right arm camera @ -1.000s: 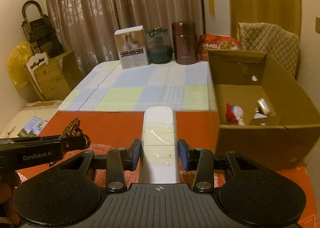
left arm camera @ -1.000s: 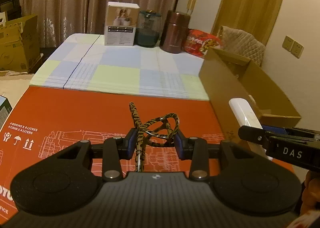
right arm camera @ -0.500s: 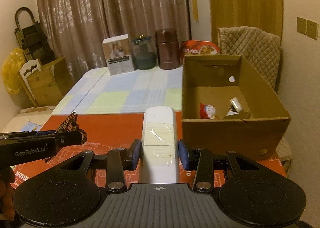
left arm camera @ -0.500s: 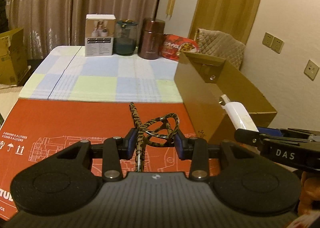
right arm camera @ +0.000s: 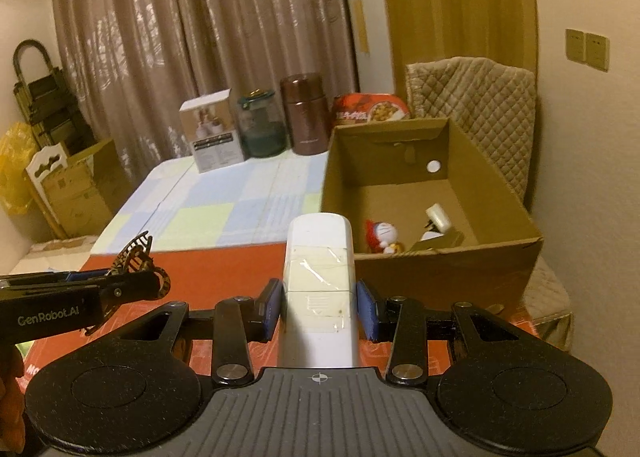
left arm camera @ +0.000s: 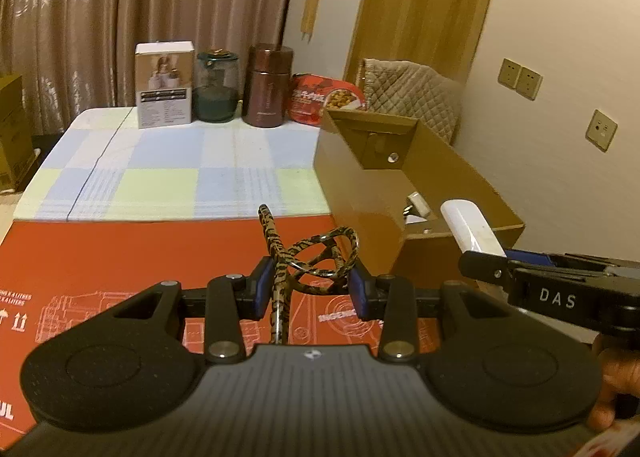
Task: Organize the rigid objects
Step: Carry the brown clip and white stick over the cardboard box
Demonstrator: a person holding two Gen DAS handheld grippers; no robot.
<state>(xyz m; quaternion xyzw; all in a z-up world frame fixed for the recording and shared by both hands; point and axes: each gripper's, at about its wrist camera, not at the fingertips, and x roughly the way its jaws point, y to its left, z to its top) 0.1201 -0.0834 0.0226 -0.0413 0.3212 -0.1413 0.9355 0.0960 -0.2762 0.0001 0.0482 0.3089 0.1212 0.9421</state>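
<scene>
My left gripper (left arm camera: 310, 289) is shut on a tortoiseshell hair claw clip (left arm camera: 312, 257), held above the red cardboard sheet (left arm camera: 120, 257). My right gripper (right arm camera: 318, 305) is shut on a white remote control (right arm camera: 320, 269) with clear tape across it. An open cardboard box (right arm camera: 436, 277) stands ahead and to the right; a small blue-and-red figurine (right arm camera: 382, 235) and a white plug-like item (right arm camera: 438, 217) lie inside. In the left wrist view the remote (left arm camera: 472, 227) pokes over the box's near corner (left arm camera: 508, 223). The right wrist view shows the clip (right arm camera: 136, 261) at the left, above the red sheet.
At the back of the checked tablecloth (left arm camera: 168, 173) stand a white product box (left arm camera: 164, 85), a glass jar (left arm camera: 216, 87), a brown flask (left arm camera: 270, 85) and a red food pack (left arm camera: 326, 97). A quilted chair (right arm camera: 472, 105) sits behind the box, cardboard cartons (right arm camera: 76, 185) at left.
Both grippers have carried their loads up and to the right, toward the cardboard box, whose inside now shows more fully. Neither grip has changed.
</scene>
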